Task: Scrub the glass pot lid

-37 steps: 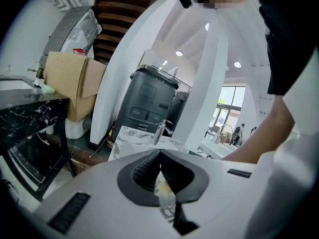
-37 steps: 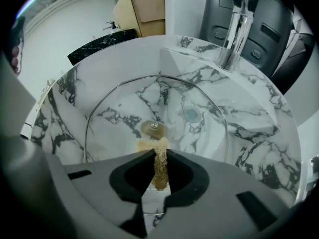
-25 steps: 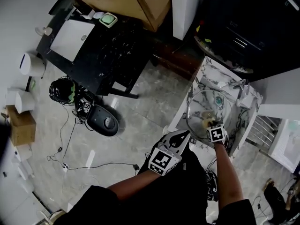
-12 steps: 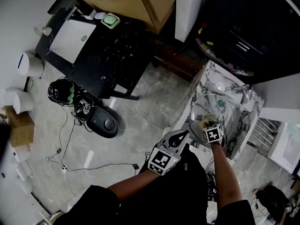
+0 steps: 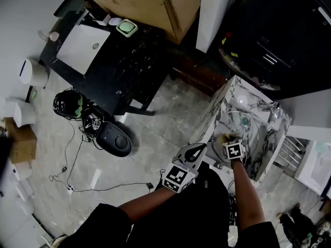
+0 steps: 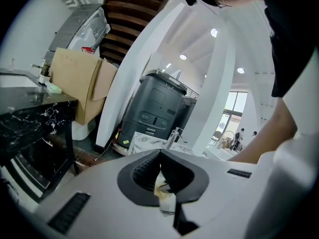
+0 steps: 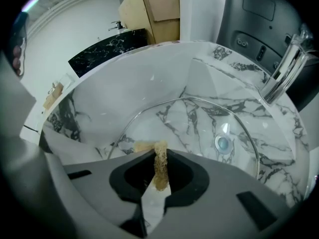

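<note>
Up top in the head view sits the cardboard box (image 5: 139, 4), right at the upper edge of the table (image 5: 124, 71), which fills the upper left. A flat board (image 5: 83, 43) lies on the table's left end. Below it, on the floor at left, the cables (image 5: 70, 103) lie beside a round device (image 5: 116, 141). Over at right is the sink (image 5: 230, 94), with the glass lid (image 5: 240, 123) lying inside it and the tap (image 5: 272, 109) on its upper-right rim. The right gripper (image 5: 227, 137) is at the lid's lower-left rim, and the left gripper (image 5: 199, 149) is just left of the sink.

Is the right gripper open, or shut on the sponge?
Shut on the sponge. The right gripper pinches it upright between its fingers, with the glass lid just beyond.
</note>
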Tool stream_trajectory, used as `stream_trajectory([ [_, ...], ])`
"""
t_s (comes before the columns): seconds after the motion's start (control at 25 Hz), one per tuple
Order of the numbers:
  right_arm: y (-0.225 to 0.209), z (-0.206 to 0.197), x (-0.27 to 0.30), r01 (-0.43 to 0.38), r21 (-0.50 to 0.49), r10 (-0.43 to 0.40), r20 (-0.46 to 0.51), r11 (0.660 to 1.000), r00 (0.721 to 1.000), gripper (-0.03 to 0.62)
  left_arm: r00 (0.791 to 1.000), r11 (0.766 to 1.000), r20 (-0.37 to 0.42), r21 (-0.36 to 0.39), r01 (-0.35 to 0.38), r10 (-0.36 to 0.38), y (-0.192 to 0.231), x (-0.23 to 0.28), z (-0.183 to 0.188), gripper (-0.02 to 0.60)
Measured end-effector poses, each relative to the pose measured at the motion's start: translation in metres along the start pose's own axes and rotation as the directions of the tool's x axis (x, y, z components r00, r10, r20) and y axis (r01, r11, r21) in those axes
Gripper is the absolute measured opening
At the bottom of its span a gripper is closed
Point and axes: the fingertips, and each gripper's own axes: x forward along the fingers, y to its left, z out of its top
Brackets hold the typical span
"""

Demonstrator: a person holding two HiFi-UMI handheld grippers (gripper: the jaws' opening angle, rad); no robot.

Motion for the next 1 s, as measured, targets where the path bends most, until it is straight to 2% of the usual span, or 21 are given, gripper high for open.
stream_trajectory([
  [0.12, 0.000, 0.008, -0.008, 0.012, 0.035, -0.013, 0.032, 0.999, 0.999, 0.061, 1.000, 1.000, 0.003, 0.019, 0.005, -0.006, 0.007, -0.001, 0.008, 0.017],
  [0.24, 0.001, 0.016, -0.028, -0.004, 0.117, -0.011, 0.126, 0.993, 0.992, 0.061, 1.000, 0.999, 0.008, 0.036, 0.023, -0.024, 0.008, -0.001, 0.016, 0.017],
  [0.48, -0.001, 0.025, -0.099, -0.024, 0.317, -0.077, 0.303, 0.948, 0.950, 0.061, 0.997, 0.995, 0.002, 0.066, 0.077, -0.077, -0.004, 0.009, 0.029, 0.017],
  [0.68, 0.007, 0.034, -0.190, -0.004, 0.377, -0.184, 0.461, 0.926, 0.868, 0.061, 0.987, 0.981, -0.028, 0.105, 0.162, -0.160, -0.038, 0.026, 0.038, 0.017],
  [0.8, 0.007, 0.037, -0.251, 0.011, 0.412, -0.259, 0.551, 0.911, 0.793, 0.061, 0.977, 0.968, -0.031, 0.128, 0.215, -0.213, -0.068, 0.034, 0.054, 0.016],
  [1.0, -0.012, 0.026, -0.340, 0.064, 0.465, -0.379, 0.626, 0.883, 0.682, 0.061, 0.963, 0.951, 0.018, 0.165, 0.261, -0.267, -0.120, 0.045, 0.092, 0.017],
])
